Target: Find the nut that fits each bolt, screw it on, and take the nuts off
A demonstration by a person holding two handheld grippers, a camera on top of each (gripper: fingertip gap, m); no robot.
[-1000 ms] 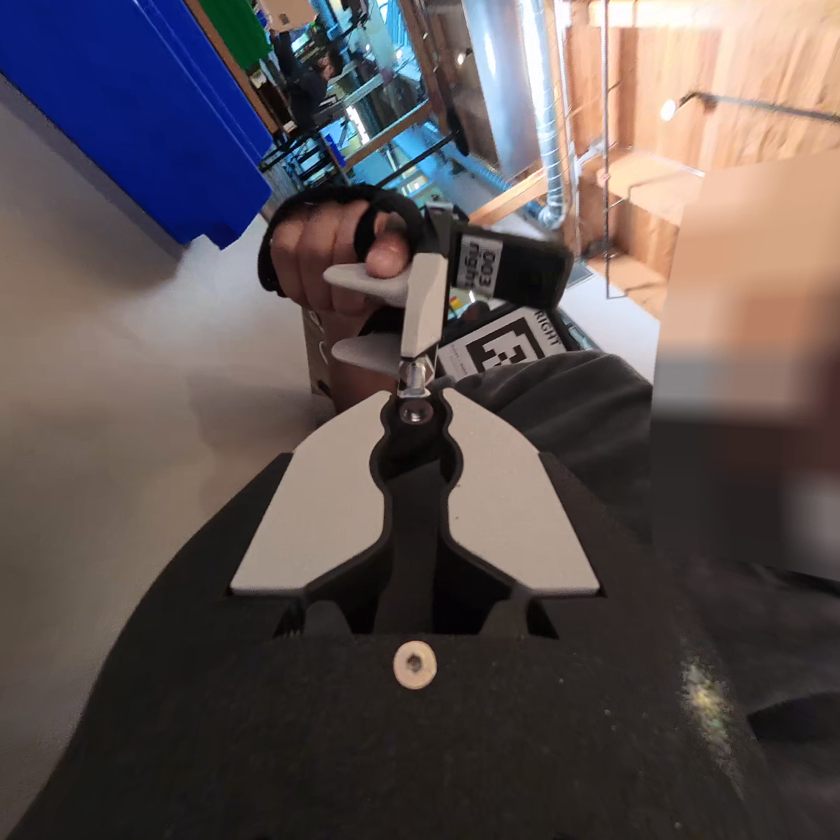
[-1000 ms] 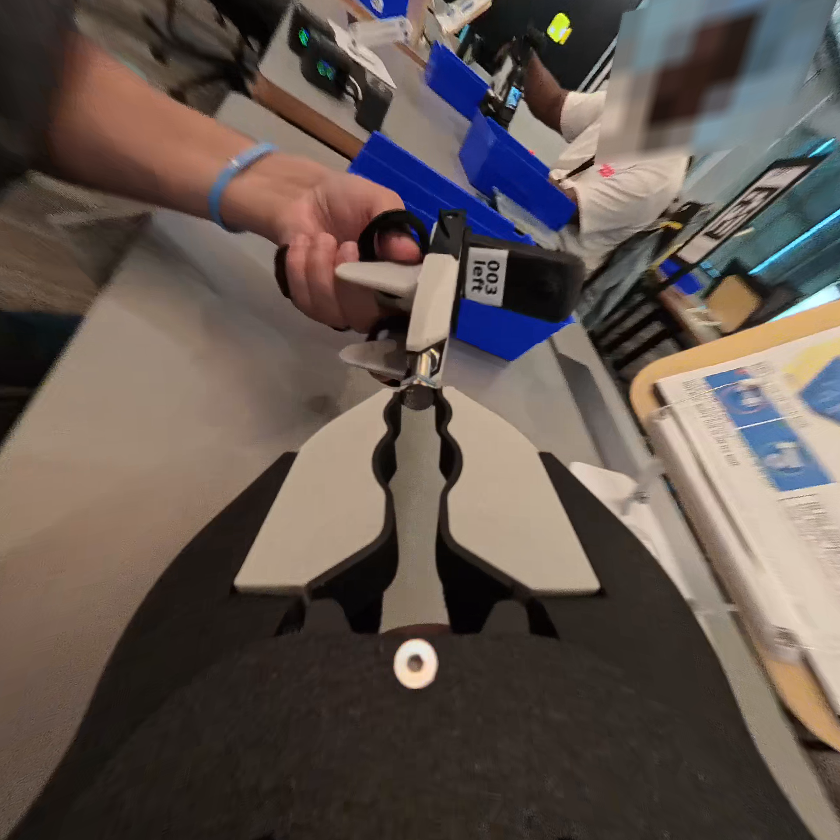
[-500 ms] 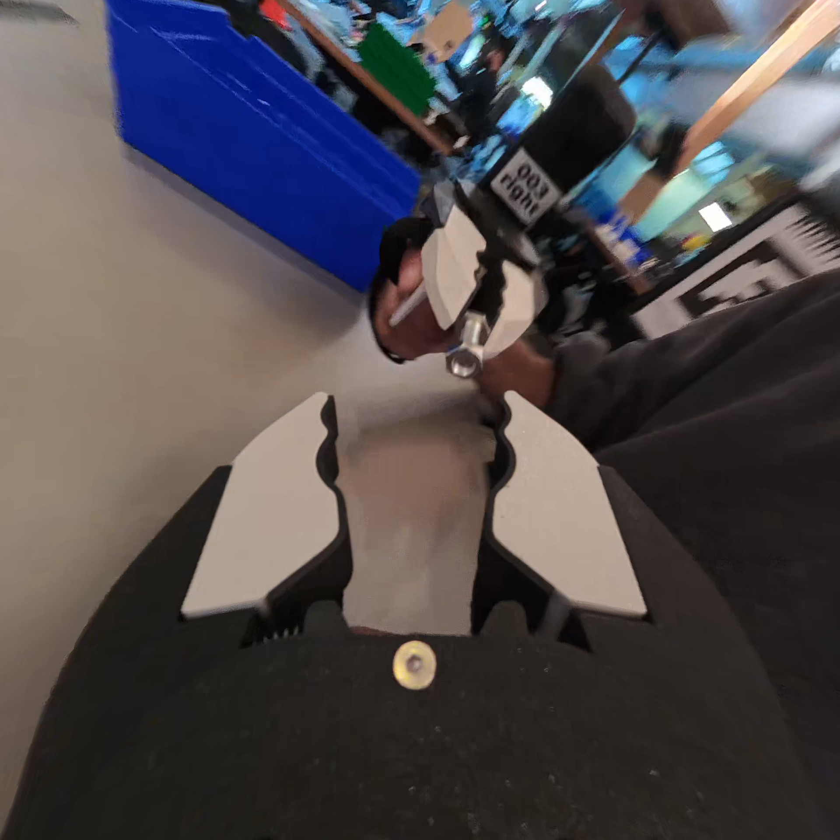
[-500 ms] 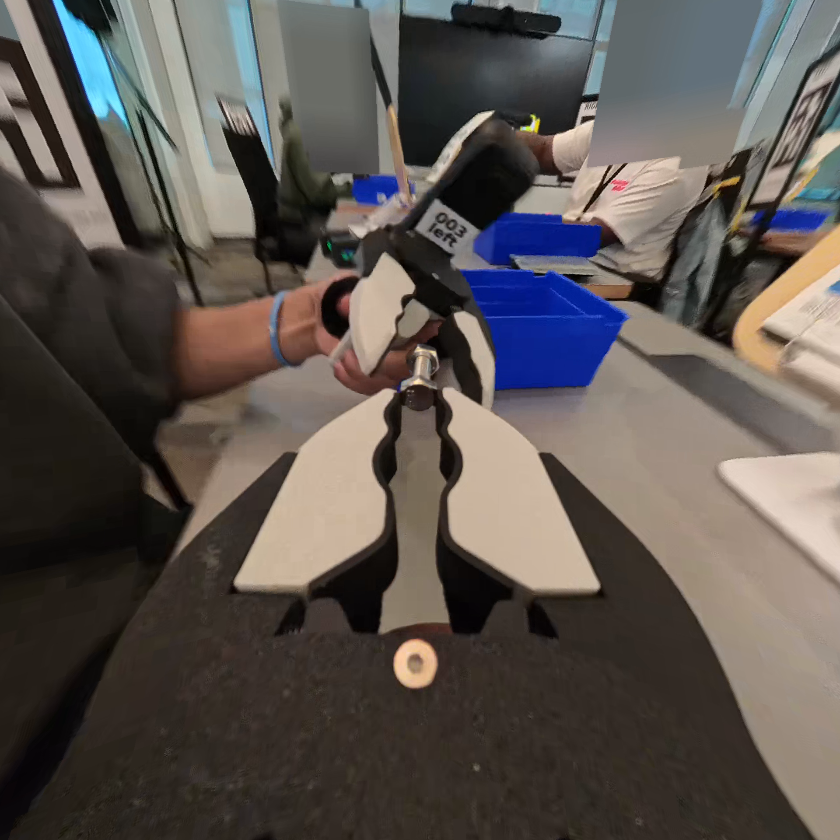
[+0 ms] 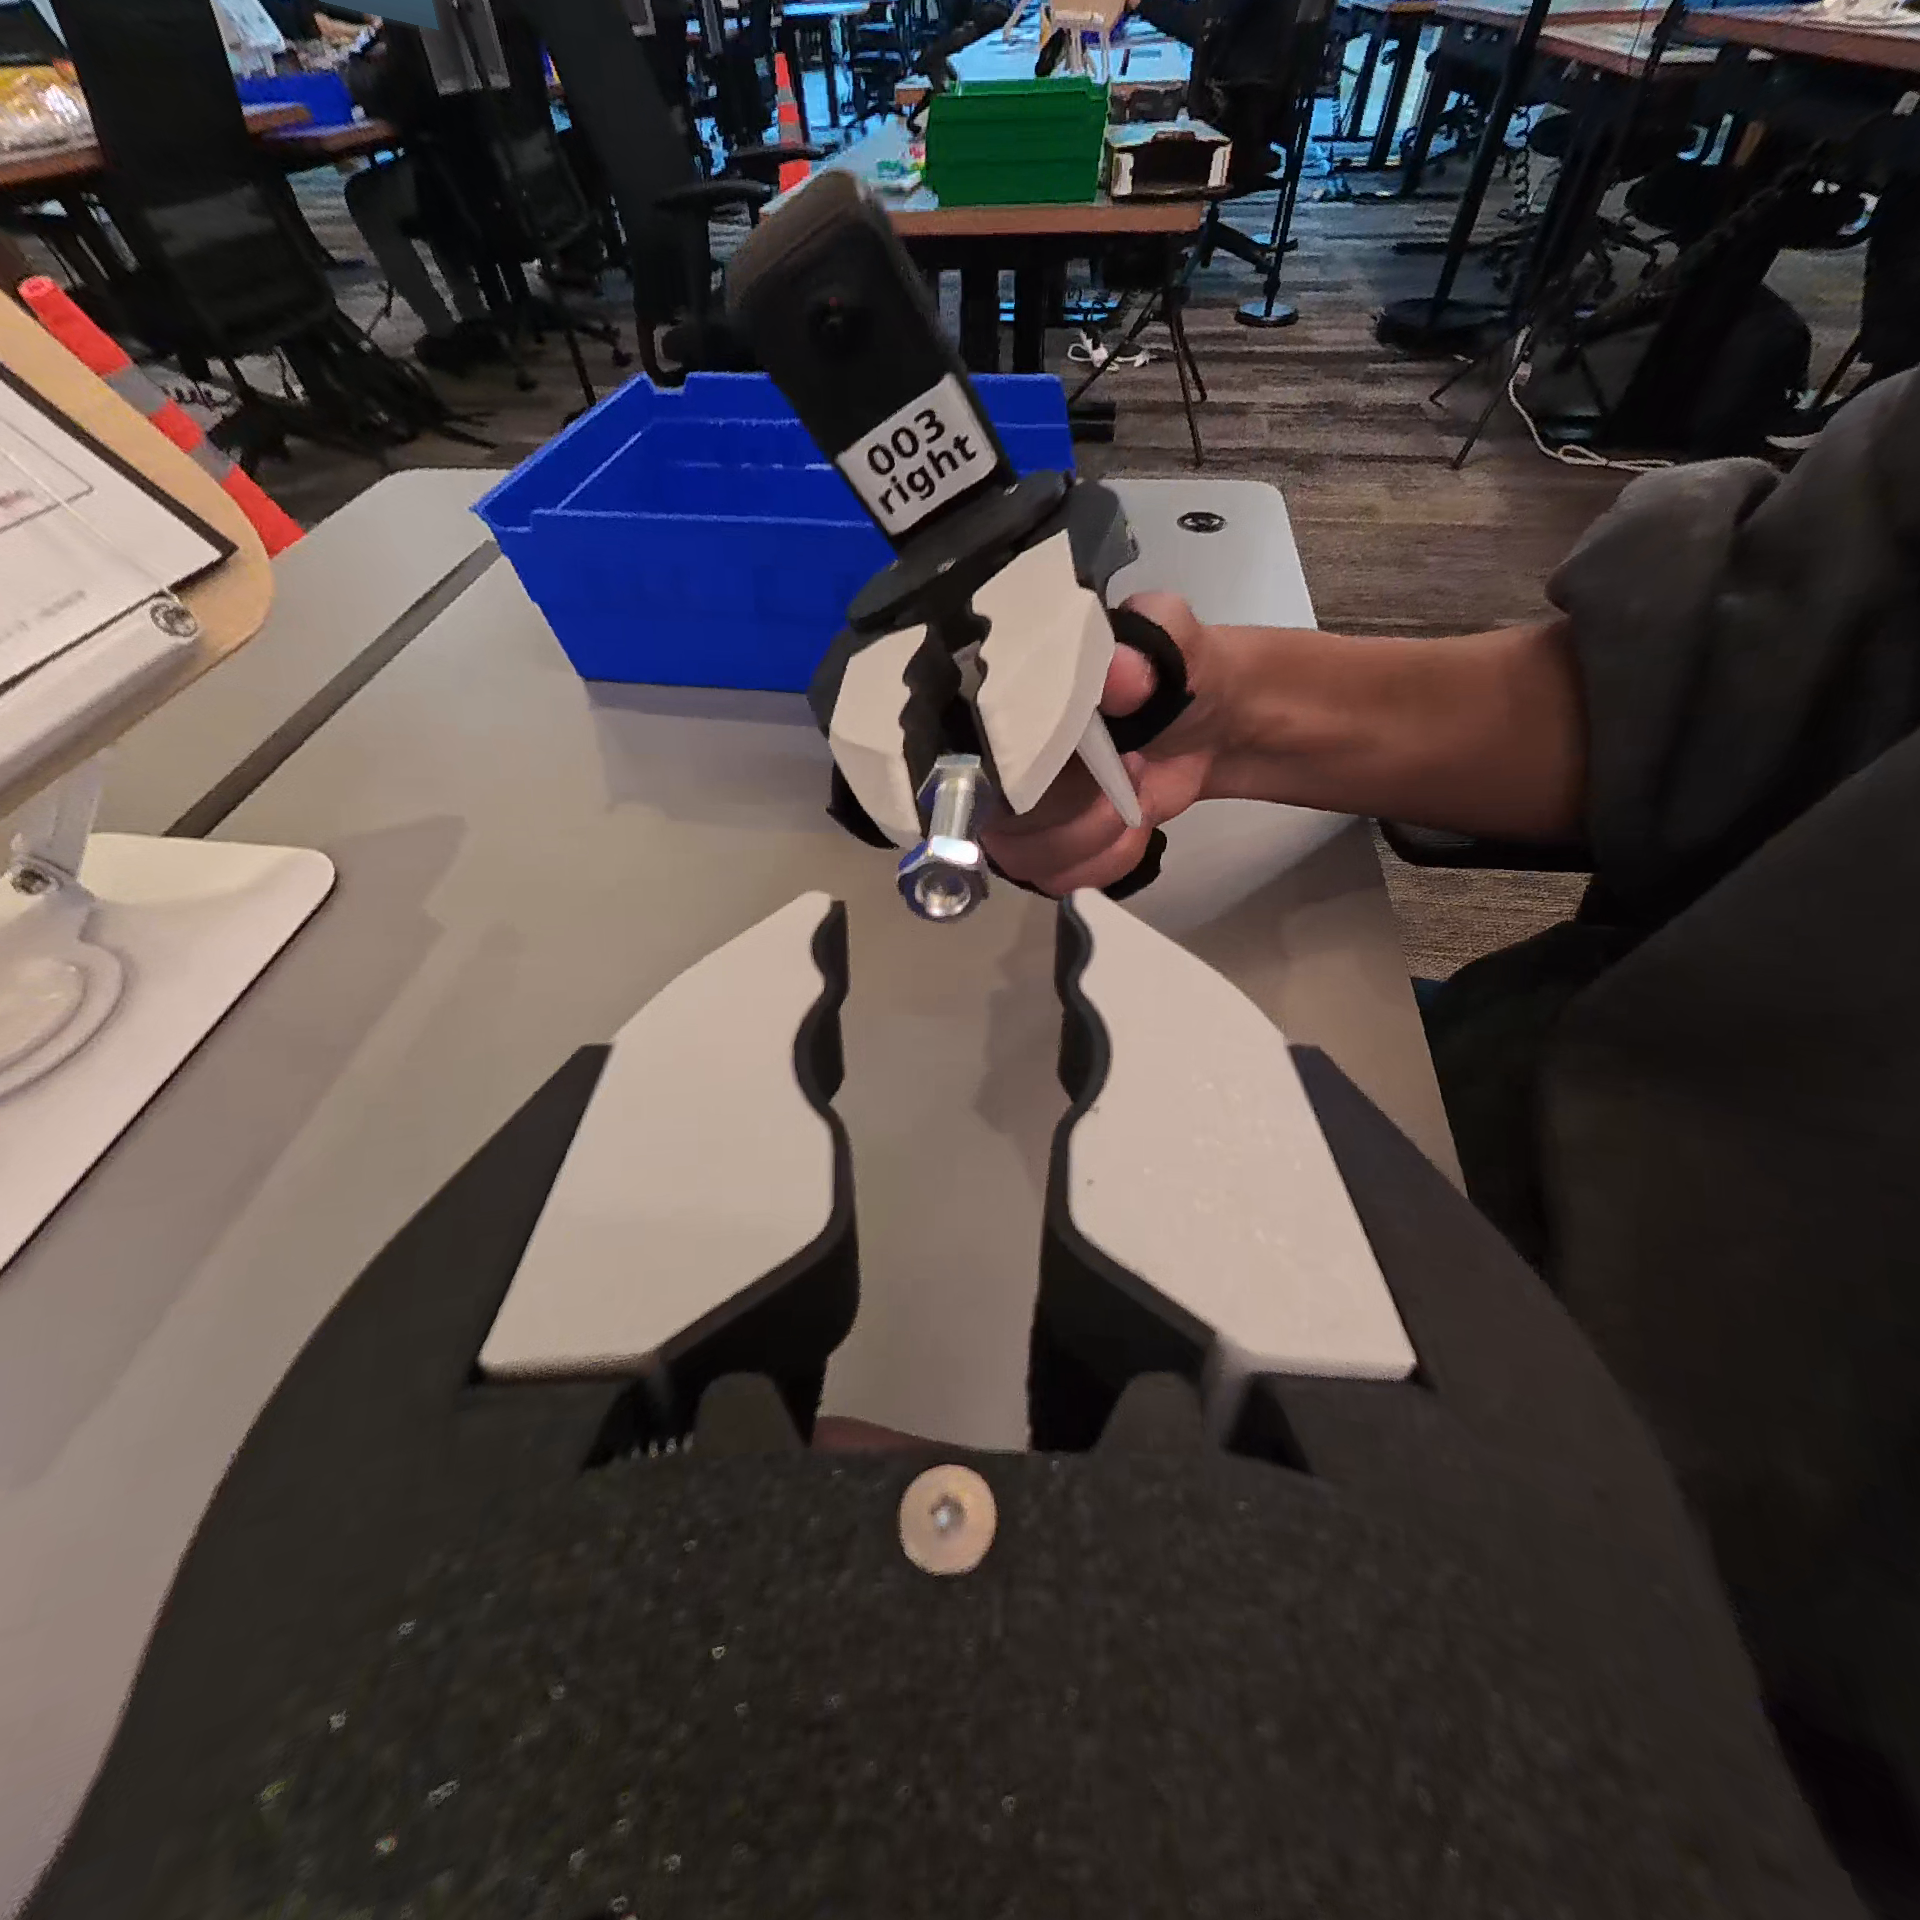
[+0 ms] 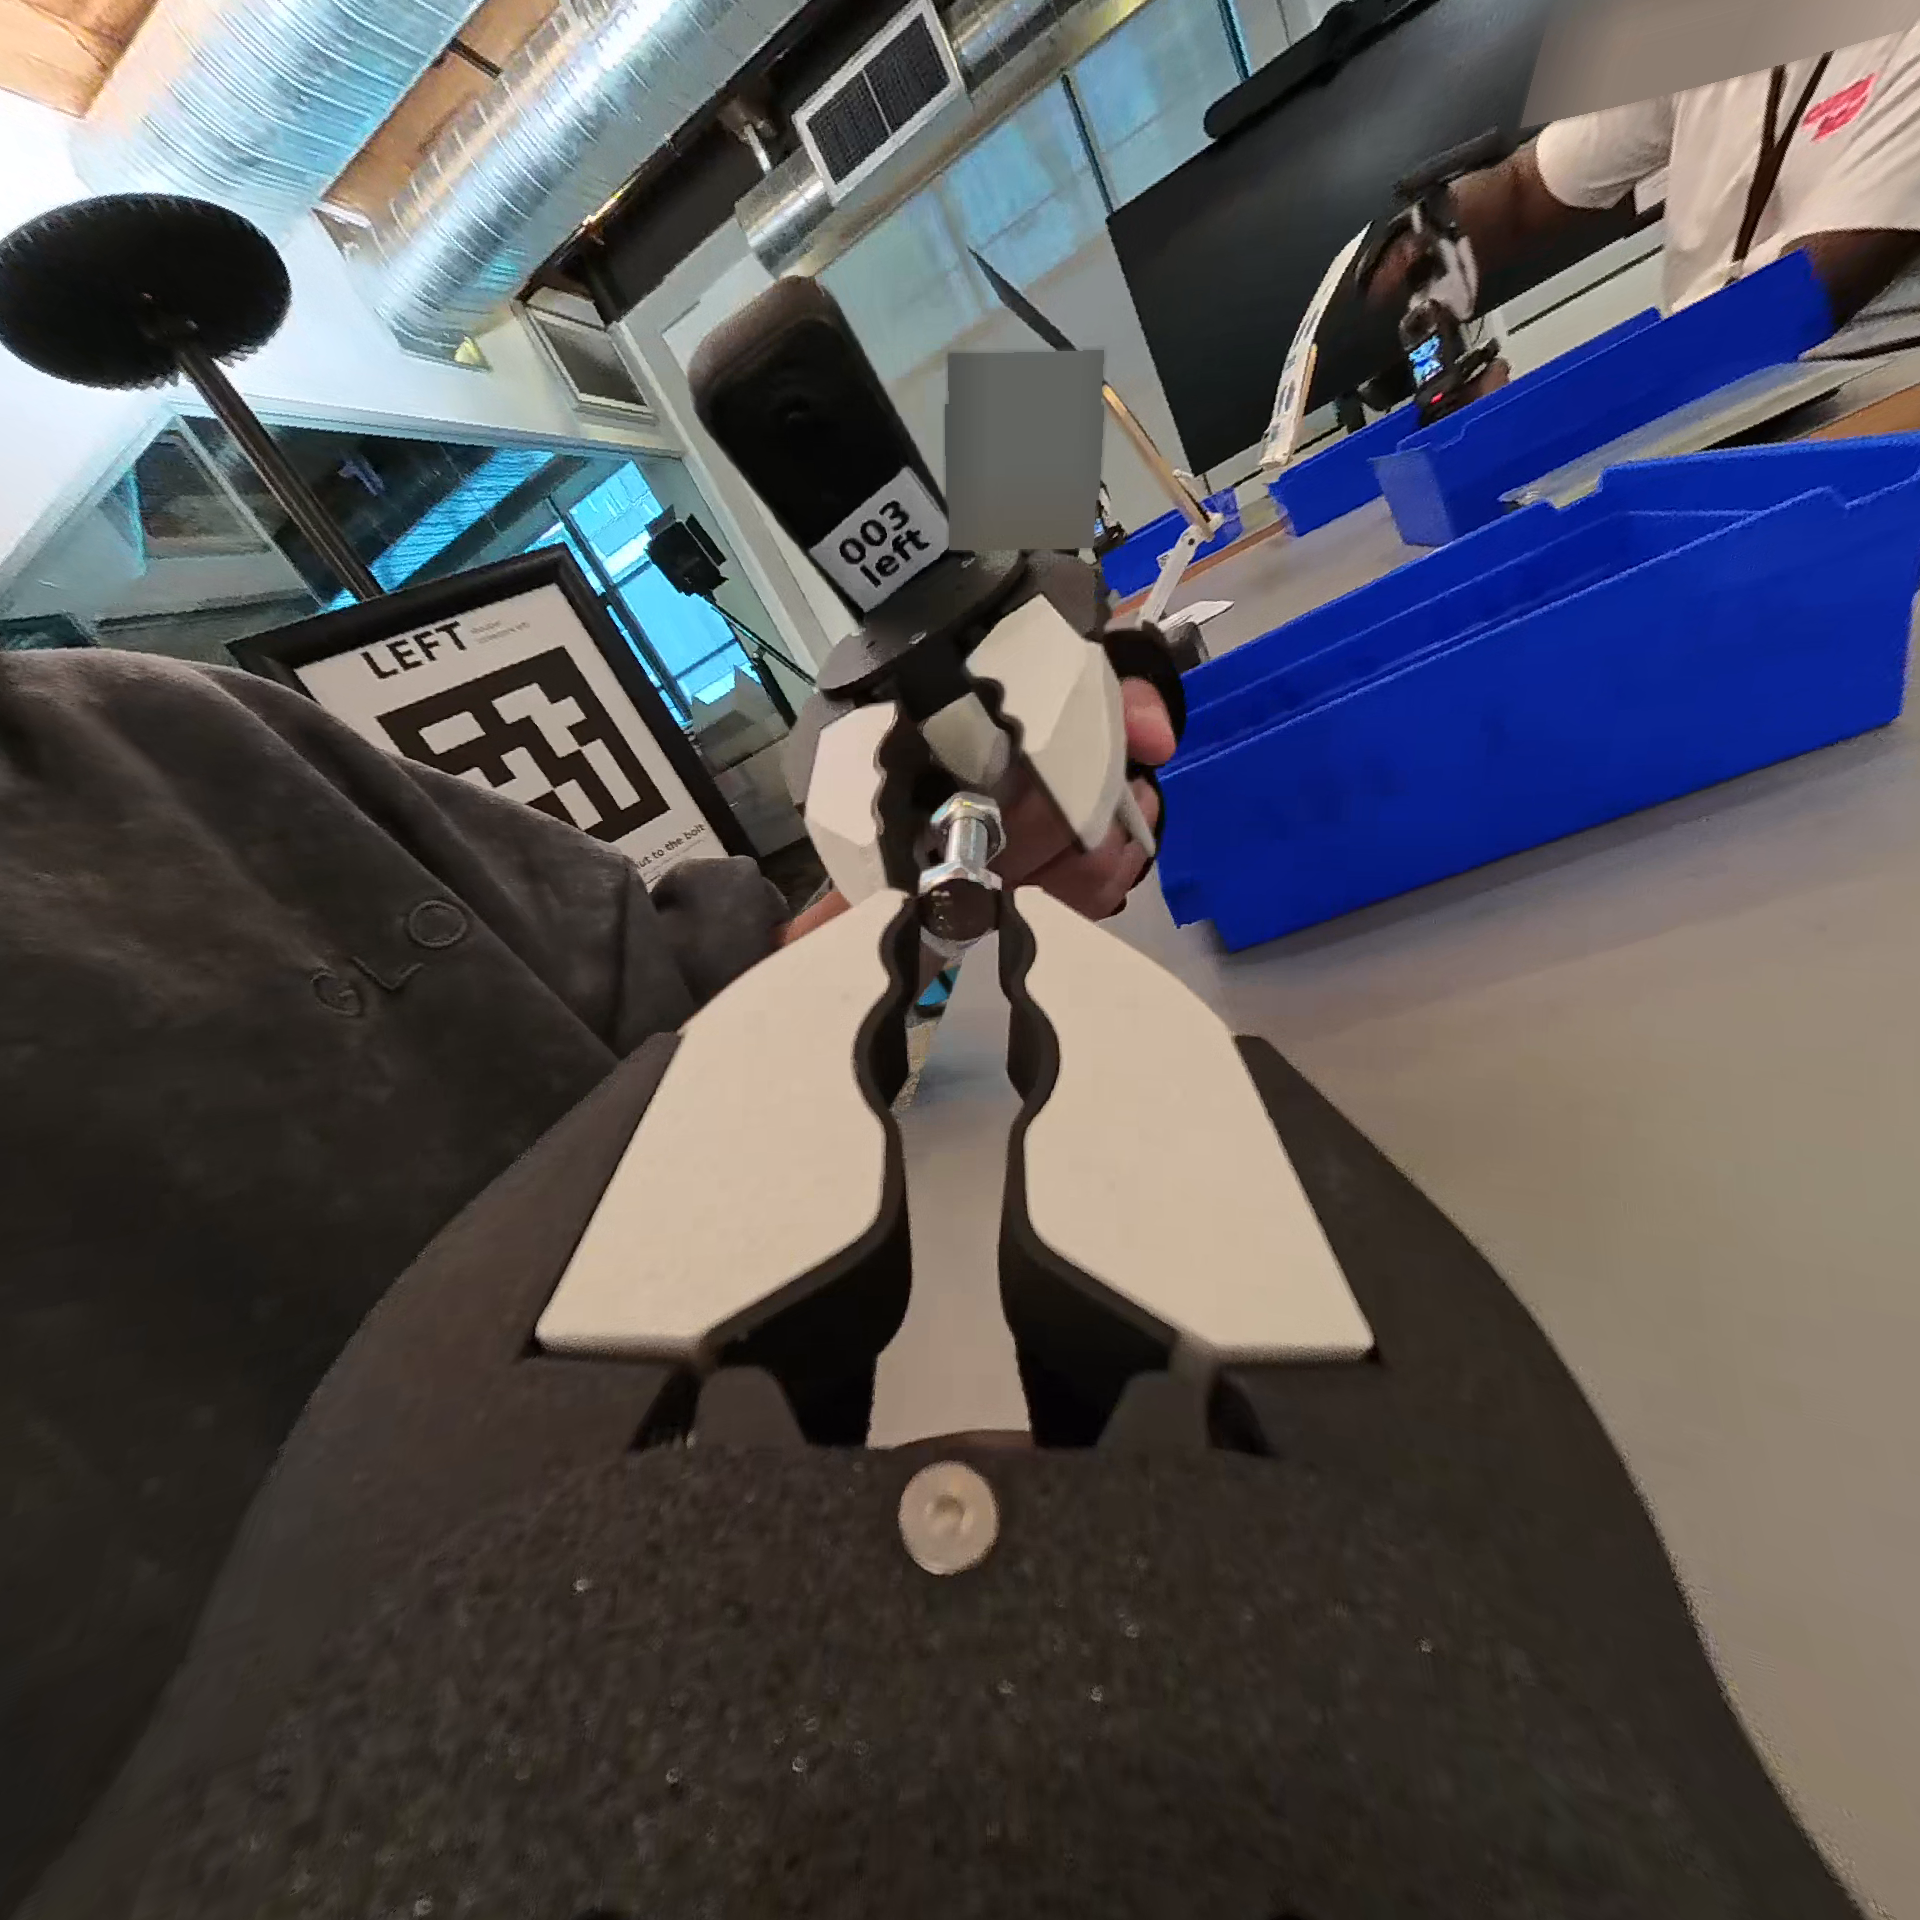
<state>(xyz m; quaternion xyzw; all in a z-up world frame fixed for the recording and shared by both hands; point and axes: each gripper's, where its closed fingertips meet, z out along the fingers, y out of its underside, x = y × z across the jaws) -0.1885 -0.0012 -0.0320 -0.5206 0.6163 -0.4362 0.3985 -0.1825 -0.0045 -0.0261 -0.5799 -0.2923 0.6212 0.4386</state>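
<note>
Two grippers meet mid-frame: right gripper (image 6: 951,920) clamps the bolt (image 6: 961,868); left gripper (image 5: 948,925) gapes, clear of the nut (image 5: 940,878).

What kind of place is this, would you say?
Probably an open-plan lab or workshop office: rows of desks and office chairs, blue parts bins on the grey table, bare ceiling ducts.

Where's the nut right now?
In the left wrist view the nut sits on the end of the bolt held by the right gripper, just ahead of the open left gripper, above the table.
</note>
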